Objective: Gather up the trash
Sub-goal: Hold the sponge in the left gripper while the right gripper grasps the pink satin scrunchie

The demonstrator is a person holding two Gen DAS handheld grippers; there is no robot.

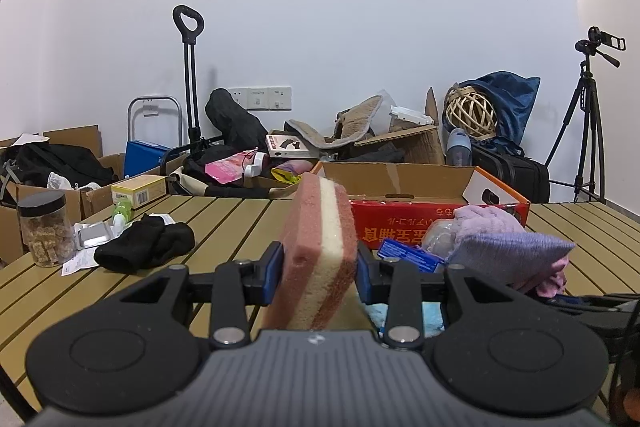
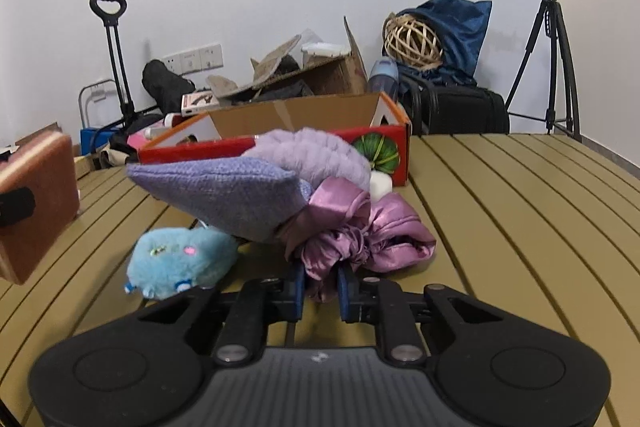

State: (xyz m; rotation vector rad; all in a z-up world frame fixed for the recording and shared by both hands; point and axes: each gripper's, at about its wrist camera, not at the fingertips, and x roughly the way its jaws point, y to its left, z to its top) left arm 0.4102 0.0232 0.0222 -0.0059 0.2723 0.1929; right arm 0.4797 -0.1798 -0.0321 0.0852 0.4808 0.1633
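My left gripper (image 1: 318, 267) is shut on a pink-and-cream layered sponge (image 1: 320, 247), held upright above the slatted table (image 1: 224, 227). The same sponge (image 2: 36, 211) shows at the left edge of the right wrist view. My right gripper (image 2: 322, 287) is shut on a fold of shiny purple satin cloth (image 2: 360, 235) lying on the table. That cloth is bundled with a lilac knitted piece (image 2: 224, 191) and a fluffy purple piece (image 2: 316, 151). An open red cardboard box (image 2: 200, 149) stands just behind the bundle.
A blue plush toy (image 2: 180, 259) lies left of the right gripper. Black socks (image 1: 144, 245), a jar of snacks (image 1: 44, 231), a small green bottle (image 1: 122, 211) and papers sit at the table's left. Boxes, bags and a tripod (image 1: 588, 123) stand beyond the table.
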